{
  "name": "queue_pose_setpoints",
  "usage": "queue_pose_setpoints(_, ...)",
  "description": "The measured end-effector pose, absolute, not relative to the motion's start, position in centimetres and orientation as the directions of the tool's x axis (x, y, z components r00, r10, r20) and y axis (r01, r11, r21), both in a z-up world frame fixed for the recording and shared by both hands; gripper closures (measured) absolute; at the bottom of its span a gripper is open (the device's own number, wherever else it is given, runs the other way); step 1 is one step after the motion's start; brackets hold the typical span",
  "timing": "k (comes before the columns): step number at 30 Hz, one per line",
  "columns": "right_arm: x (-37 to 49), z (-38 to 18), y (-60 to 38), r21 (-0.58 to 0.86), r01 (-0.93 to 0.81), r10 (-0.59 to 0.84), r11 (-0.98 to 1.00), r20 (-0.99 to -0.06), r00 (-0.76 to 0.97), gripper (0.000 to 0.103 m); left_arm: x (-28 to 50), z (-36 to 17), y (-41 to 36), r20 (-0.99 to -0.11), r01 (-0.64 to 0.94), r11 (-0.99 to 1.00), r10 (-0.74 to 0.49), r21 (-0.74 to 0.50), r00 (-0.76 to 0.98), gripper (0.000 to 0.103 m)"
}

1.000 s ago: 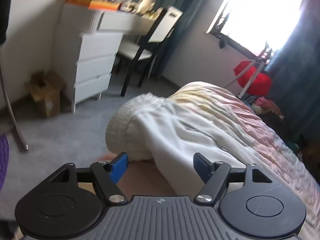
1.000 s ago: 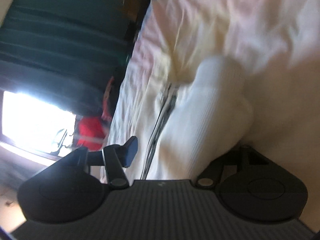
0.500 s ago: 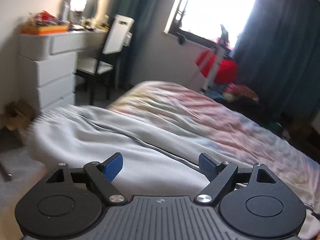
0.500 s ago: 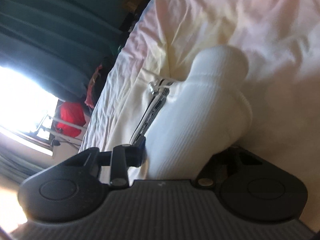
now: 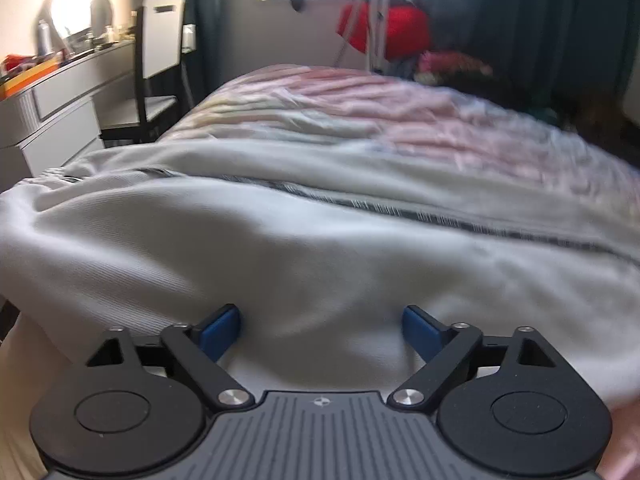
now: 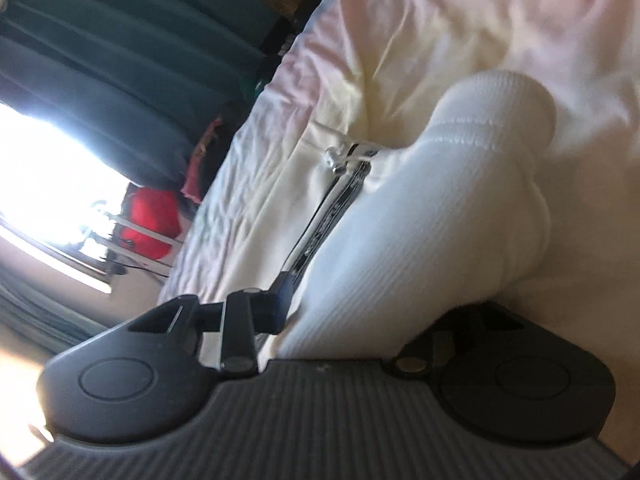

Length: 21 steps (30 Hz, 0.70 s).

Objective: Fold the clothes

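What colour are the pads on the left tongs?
Blue pads, seen best in the left wrist view.

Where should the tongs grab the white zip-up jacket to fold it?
Probably its near edge, approached low from the bedside: the white ribbed zip-up jacket lies spread on the pink quilted bed cover, and that edge bulges between the open left tongs.

The white jacket (image 5: 280, 248) is a soft matt knit with fine ribbing, thick ribbed cuff (image 6: 460, 184), and a shiny metal zipper (image 6: 344, 176). Bedspread (image 5: 400, 120) looks like crinkly cloth. Both grippers are matt black plastic with ridged grey bodies.
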State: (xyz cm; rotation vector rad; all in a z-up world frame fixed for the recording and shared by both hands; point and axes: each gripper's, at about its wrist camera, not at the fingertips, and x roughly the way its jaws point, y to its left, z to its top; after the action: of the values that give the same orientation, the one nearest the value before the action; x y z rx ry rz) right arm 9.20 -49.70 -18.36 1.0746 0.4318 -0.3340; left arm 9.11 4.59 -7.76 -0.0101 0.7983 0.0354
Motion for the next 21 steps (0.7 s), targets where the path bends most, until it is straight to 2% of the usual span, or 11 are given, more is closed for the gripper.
queue_pose_setpoints(1, 9.4, -18.0, -49.4, 0.743, 0.483, -0.070, 0.463, -0.512, 0.856, 0.068, 9.1, -8.1, 4.4, -0.721, -0.028, 0.999, 0.034, 0.021, 0.692, 0.010)
queue_pose_setpoints(2, 9.5, -17.6, -49.1, 0.712, 0.503, -0.089, 0.490, -0.533, 0.842, 0.079, 9.1, -8.4, 4.3, -0.724, -0.023, 0.999, 0.039, 0.033, 0.689, 0.009)
queue_pose_setpoints(3, 9.7, -17.2, -48.7, 0.680, 0.522, -0.109, 0.515, -0.552, 0.827, 0.082, 9.1, -8.6, 4.2, -0.727, -0.018, 0.999, 0.045, 0.045, 0.685, 0.008)
queue_pose_setpoints(8, 10.4, -13.6, -45.5, 0.470, 0.528, -0.244, 0.707, -0.539, 0.806, 0.089, 8.9, -8.7, 4.2, -0.729, -0.017, 0.998, 0.053, 0.058, 0.683, 0.007)
queue_pose_setpoints(11, 10.2, -10.4, -42.3, 0.322, 0.499, -0.319, 0.805, -0.475, 0.820, 0.089, 8.6, -8.2, 4.3, -0.722, -0.012, 0.998, 0.053, 0.062, 0.690, 0.007)
queue_pose_setpoints(14, 9.7, -6.7, -37.2, 0.166, 0.414, -0.337, 0.895, -0.358, 0.871, 0.089, 8.3, -7.5, 4.4, -0.708, -0.005, 0.998, 0.053, 0.070, 0.705, 0.007)
queue_pose_setpoints(18, 8.9, -3.3, -28.3, -0.031, 0.259, -0.259, 0.965, -0.225, 0.939, 0.090, 7.0, -5.6, 4.6, -0.634, -0.014, 0.997, 0.055, 0.070, 0.771, 0.007)
queue_pose_setpoints(21, 8.3, -3.2, -21.6, -0.133, 0.128, -0.151, 0.983, -0.181, 0.972, 0.090, 5.7, -3.7, 5.5, -0.569, -0.022, 1.000, 0.027, 0.016, 0.822, 0.007)
